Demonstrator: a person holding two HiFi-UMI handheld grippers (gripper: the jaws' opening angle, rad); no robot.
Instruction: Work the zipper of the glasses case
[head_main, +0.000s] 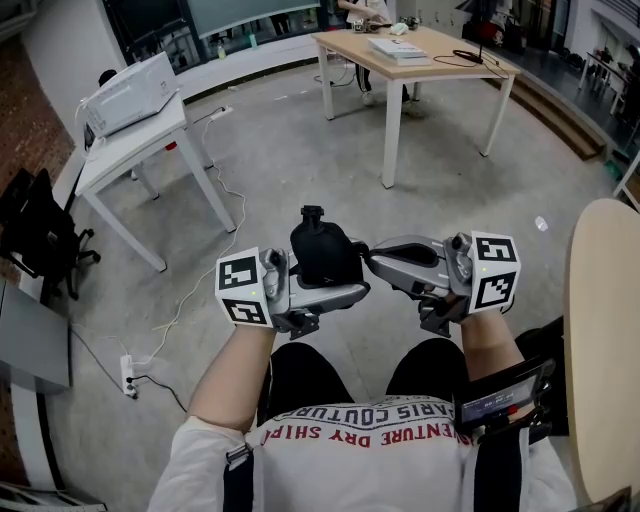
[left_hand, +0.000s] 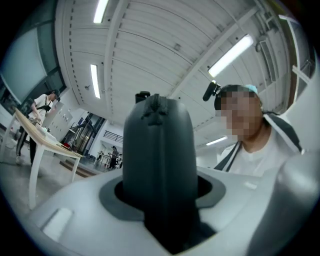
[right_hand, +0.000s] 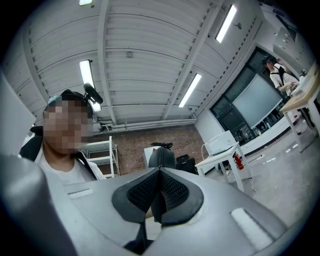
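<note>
Glasses case (head_main: 325, 255) stands upright, clamped low down in the left gripper (head_main: 332, 286), whose jaws are spread to its width and press on both sides. Right gripper (head_main: 372, 258) has its jaws flat together with nothing visible between them, its tip just beside the case's right flank; whether it touches I cannot tell. On top of the case the zipper pull (head_main: 313, 212) sticks up, ungripped, and the zip line (left_hand: 159, 150) below it looks closed. In my judgement the hold is secured, but taking the pull and running the zipper are still left to do
</note>
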